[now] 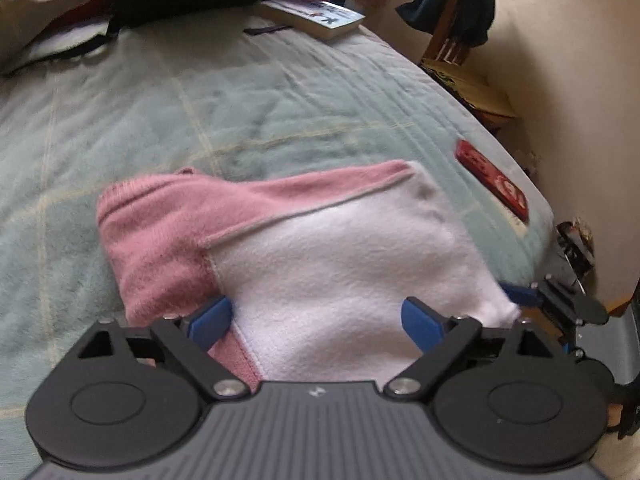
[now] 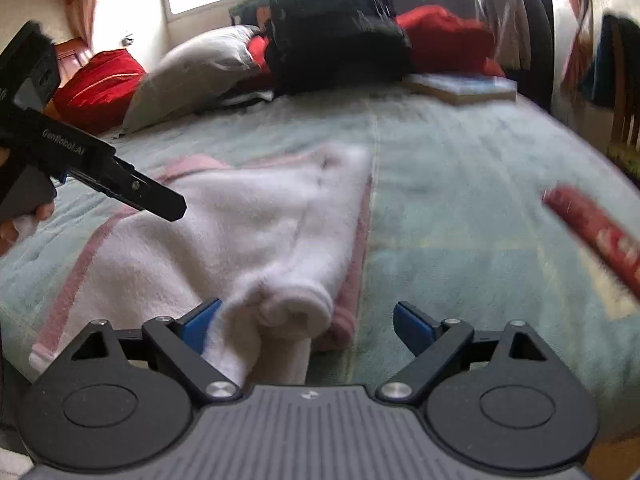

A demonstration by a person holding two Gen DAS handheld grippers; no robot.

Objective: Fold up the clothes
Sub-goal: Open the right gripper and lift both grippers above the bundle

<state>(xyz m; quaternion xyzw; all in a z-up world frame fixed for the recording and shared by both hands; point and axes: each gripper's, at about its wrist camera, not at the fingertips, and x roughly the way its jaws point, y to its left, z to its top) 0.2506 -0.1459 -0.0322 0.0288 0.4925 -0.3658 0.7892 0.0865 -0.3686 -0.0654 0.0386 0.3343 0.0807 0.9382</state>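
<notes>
A pink and white fleece garment point(image 1: 304, 248) lies folded on the pale green quilt point(image 1: 200, 112) of a bed, close to the near edge. In the left wrist view the left gripper point(image 1: 316, 320) stands with its blue pads spread wide over the garment's near end, the white panel filling the space between them and a pink band running past the left-hand pad point(image 1: 210, 320); the pads do not press on the cloth. In the right wrist view the right gripper point(image 2: 308, 326) is likewise wide apart, and a rolled white corner of the garment with a pink hem beneath it sits between the fingers, just beside the left-hand blue pad point(image 2: 200, 326) and well clear of the right-hand one. Whether that pad touches the cloth I cannot tell. The same view shows the left gripper's black body entering from the left, its tip hanging above the garment's far-left part, with a hand point(image 2: 20, 216) below it at the frame edge. A red flat packet point(image 1: 494, 180) lies on the quilt to the right of the garment, apart from it. At the head of the bed sit a grey pillow point(image 2: 192, 76), red cushions point(image 2: 96, 84), a black bag point(image 2: 336, 36) and a book point(image 1: 312, 16).
</notes>
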